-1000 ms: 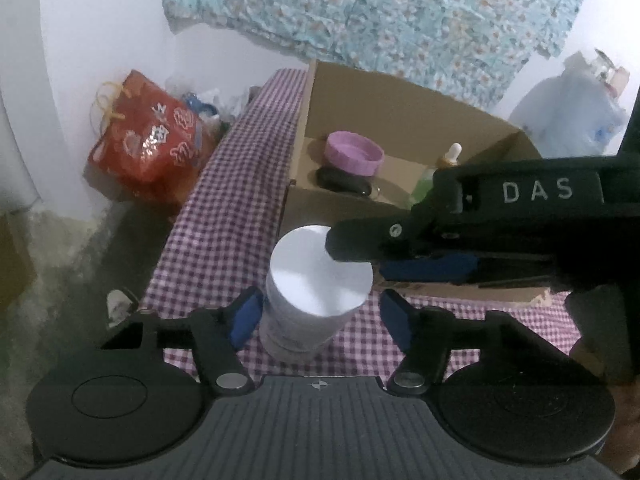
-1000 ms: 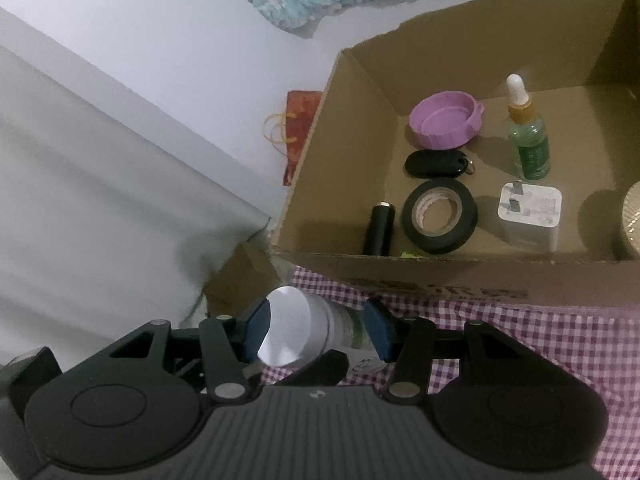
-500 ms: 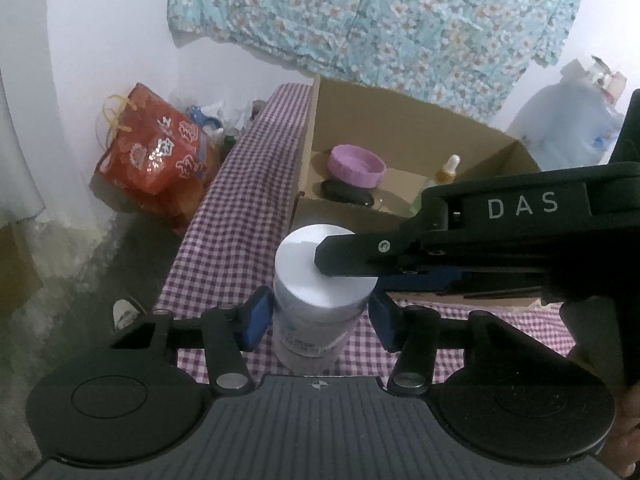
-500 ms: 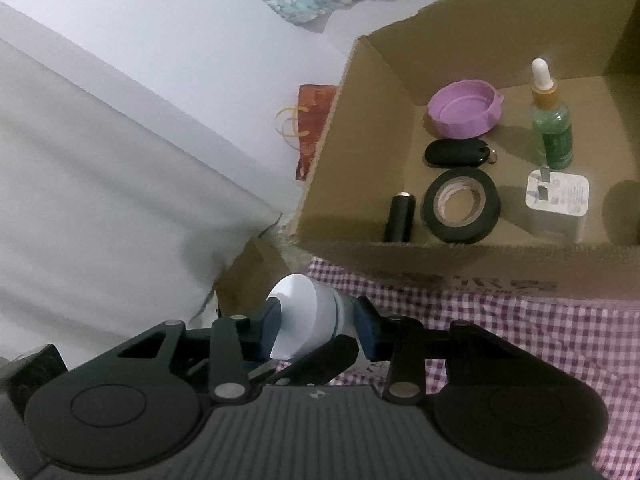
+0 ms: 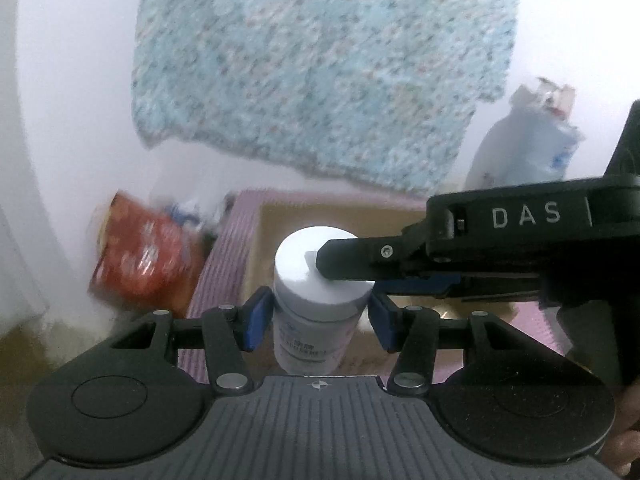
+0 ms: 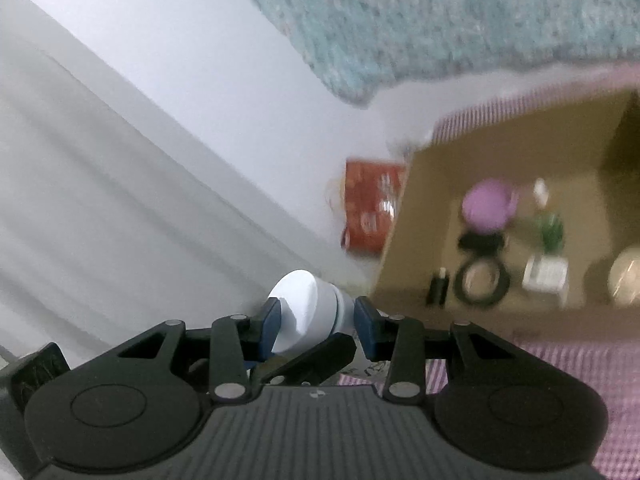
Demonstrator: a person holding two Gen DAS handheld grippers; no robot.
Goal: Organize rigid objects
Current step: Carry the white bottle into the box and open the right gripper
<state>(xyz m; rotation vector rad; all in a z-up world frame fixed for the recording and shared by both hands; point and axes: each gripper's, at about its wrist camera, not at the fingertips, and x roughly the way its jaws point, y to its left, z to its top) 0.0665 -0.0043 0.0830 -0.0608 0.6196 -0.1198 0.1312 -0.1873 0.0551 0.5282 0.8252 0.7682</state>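
Observation:
A white pill bottle (image 5: 316, 300) with a white cap stands between my left gripper's (image 5: 316, 316) blue pads, which press on its body just under the cap. My right gripper (image 6: 316, 320) reaches in from the right and is shut on the cap of the same bottle (image 6: 308, 308); its finger (image 5: 360, 258) lies across the cap top. The bottle is lifted above the checked tablecloth (image 6: 560, 364), in front of the open cardboard box (image 6: 500, 140).
The box holds a purple lid (image 6: 488, 206), a green dropper bottle (image 6: 550, 228), a black tape roll (image 6: 482, 280), a white charger (image 6: 546, 274) and other small items. A red bag (image 5: 144, 256) lies left on the floor. A water jug (image 5: 520, 148) stands back right.
Both grippers closed onto the bottle and lifted it off the table. The views tilted upward and are motion-blurred; the box sits lower and farther away.

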